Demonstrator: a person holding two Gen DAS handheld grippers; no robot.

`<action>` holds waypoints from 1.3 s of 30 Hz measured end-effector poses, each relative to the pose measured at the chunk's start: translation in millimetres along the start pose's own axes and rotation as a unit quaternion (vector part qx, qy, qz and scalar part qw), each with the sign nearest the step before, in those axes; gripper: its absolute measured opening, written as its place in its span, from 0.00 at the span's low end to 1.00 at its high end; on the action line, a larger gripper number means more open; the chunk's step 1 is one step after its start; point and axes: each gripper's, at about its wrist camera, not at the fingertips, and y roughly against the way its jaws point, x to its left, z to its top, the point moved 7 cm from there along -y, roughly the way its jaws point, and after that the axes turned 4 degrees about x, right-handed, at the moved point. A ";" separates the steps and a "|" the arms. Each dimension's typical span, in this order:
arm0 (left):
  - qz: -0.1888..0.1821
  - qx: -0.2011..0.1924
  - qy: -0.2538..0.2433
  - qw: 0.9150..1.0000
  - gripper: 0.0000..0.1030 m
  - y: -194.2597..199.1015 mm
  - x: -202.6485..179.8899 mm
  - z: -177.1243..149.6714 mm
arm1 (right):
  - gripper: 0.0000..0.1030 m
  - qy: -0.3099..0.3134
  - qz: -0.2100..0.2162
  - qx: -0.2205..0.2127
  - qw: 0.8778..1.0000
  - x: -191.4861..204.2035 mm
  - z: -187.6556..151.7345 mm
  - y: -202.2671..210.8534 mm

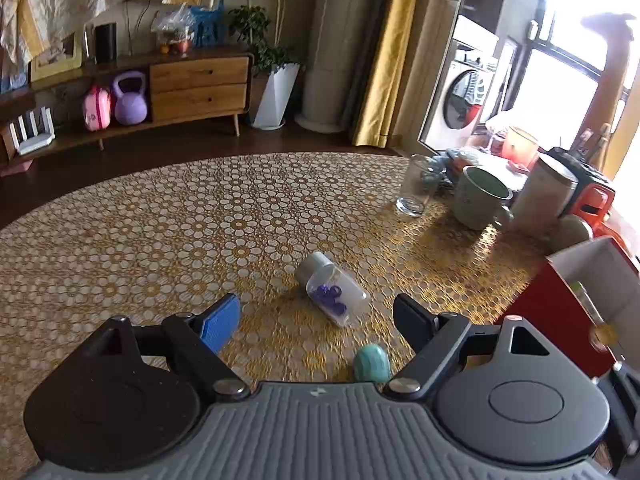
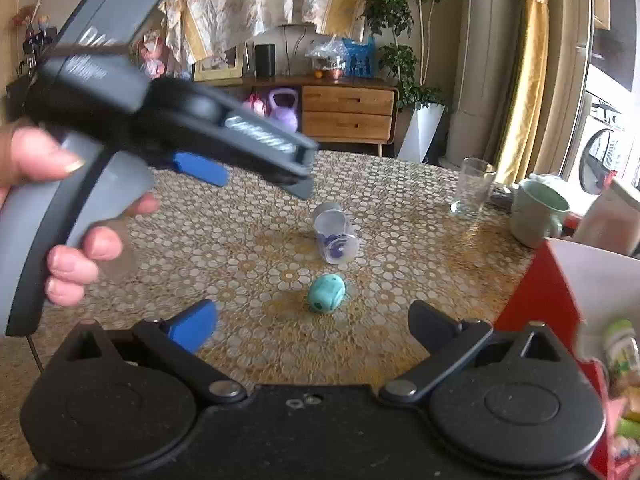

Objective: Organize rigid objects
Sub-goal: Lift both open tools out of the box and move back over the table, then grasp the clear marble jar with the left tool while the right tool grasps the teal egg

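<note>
Nearest the left gripper (image 1: 316, 322), a small teal object (image 1: 372, 362) lies on the patterned tablecloth (image 1: 160, 220), close below its spread fingers, which grip nothing. Just beyond lies a clear vial (image 1: 334, 292) on its side, grey cap away, purple pieces inside. The right gripper (image 2: 314, 326) also stands apart and empty, facing the same two things. A red box (image 2: 548, 300) stands at the right with blurred, possibly packaged items inside. Farther off are a drinking glass (image 1: 416, 186) and a pale mug (image 1: 478, 198). A hand (image 2: 60, 216) holds the left tool.
</note>
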 end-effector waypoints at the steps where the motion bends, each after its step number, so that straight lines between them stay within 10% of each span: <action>1: 0.001 0.003 -0.001 1.000 0.82 -7.9 -0.1 1.6 | 0.97 0.001 0.000 0.004 1.000 0.1 0.0 -7.5; 26: -0.017 0.085 0.014 0.996 0.81 -129.6 -7.6 9.7 | 0.67 0.029 0.002 0.048 0.998 8.6 -1.1 -88.1; 39: -0.017 0.088 0.000 0.996 0.43 -130.4 -2.5 9.0 | 0.48 0.011 0.021 0.042 0.999 9.2 -0.1 -86.5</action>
